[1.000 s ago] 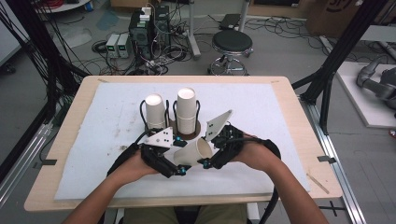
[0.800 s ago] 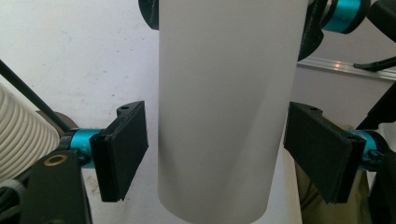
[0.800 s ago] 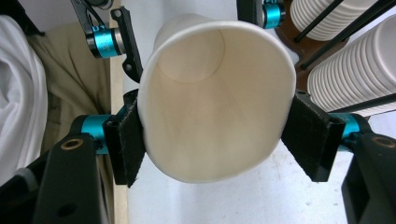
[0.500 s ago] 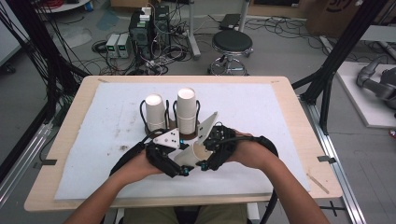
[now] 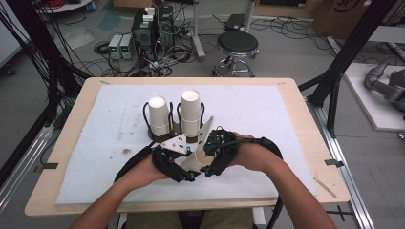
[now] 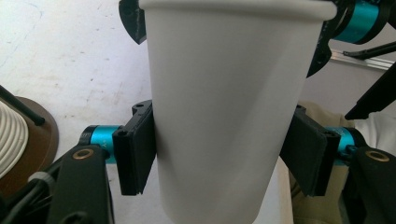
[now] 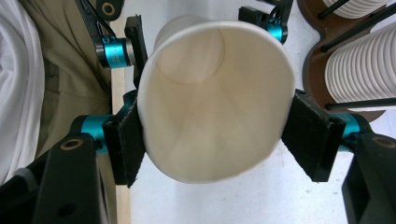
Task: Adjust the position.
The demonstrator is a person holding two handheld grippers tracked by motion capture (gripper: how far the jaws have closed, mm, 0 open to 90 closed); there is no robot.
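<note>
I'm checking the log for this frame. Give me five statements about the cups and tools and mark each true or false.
1. Both tools hold one paper cup between them. True: the left tool is clamped near its base, the right tool near its rim.
2. The held cup is full of liquid. False: the right gripper view shows it empty.
3. Two cup stacks stand in a wire holder behind the hands. True.
4. The held cup stands upright on the table. False: it lies tilted, off the table.
5. The stacks sit at the table's far right corner. False: they are near the middle.
</note>
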